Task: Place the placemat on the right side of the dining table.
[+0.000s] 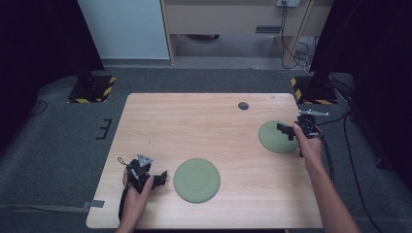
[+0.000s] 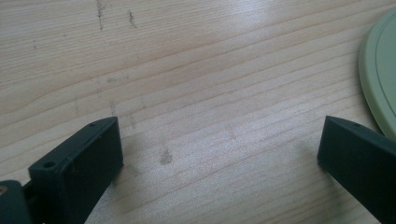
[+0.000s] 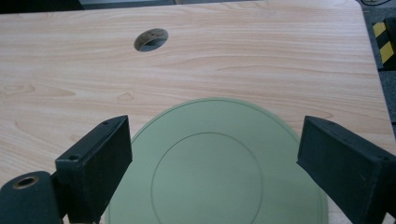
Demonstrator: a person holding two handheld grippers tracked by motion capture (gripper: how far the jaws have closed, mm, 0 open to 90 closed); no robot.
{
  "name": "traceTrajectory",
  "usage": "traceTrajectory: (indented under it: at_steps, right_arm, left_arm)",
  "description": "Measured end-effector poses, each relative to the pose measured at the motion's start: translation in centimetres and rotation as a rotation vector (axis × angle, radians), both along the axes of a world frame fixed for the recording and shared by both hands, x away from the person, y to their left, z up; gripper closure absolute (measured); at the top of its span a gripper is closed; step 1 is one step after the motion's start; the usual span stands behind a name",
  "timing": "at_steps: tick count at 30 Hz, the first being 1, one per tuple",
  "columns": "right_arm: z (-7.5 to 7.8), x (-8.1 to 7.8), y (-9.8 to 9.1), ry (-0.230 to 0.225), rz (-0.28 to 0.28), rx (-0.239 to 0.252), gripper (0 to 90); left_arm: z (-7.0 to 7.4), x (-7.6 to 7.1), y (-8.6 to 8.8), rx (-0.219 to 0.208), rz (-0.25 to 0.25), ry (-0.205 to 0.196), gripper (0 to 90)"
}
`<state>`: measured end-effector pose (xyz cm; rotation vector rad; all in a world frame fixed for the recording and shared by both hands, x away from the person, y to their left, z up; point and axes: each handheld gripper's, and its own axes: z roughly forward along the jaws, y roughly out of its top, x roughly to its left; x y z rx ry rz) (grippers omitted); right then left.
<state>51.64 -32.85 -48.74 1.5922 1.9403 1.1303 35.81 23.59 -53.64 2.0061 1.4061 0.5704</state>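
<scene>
Two round pale green plates lie on the wooden table [image 1: 204,126]. One plate [image 1: 197,180] sits near the front middle, and its rim [image 2: 380,65] shows at the right in the left gripper view. The other plate [image 1: 272,141] lies at the right side. My left gripper [image 1: 162,178] rests low at the front left, just left of the near plate; it stands open [image 2: 219,135] over bare wood. My right gripper [image 1: 285,131] hovers over the right edge of the far plate [image 3: 210,172], open [image 3: 214,140], with its pads apart from the plate and nothing held.
A small round cable hole [image 1: 243,105] [image 3: 151,39] lies in the table's far part. Dark stands with yellow-black striped bases [image 1: 92,90] stand on the grey floor beyond both back corners. Cables trail at the right.
</scene>
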Motion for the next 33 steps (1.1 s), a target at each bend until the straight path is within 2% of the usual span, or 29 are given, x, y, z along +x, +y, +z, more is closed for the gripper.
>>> traceTrajectory:
  at_steps: [5, 8, 12, 21, 33]
  right_arm:
    - [0.2, -0.4, 0.7, -0.022, 0.024, -0.025, 10.8]
    - [0.3, -0.8, 1.7, -0.052, 0.034, -0.072, 10.9]
    - [0.3, -1.1, 2.2, -0.059, 0.045, -0.073, 10.7]
    - [0.2, -2.3, 4.3, -0.072, 0.114, -0.091, 10.6]
    - [0.0, -4.0, 6.1, -0.078, 0.184, -0.081, 10.6]
  left_arm:
    - [0.0, 0.0, 0.0, 0.0, 0.0, 0.0, 0.0]
    - [0.0, 0.0, 0.0, 0.0, 0.0, 0.0, 0.0]
    - [0.0, 0.0, 0.0, 0.0, 0.0, 0.0, 0.0]
    - [0.0, 0.0, 0.0, 0.0, 0.0, 0.0, 0.0]
    - [0.0, 0.0, 0.0, 0.0, 0.0, 0.0, 0.0]
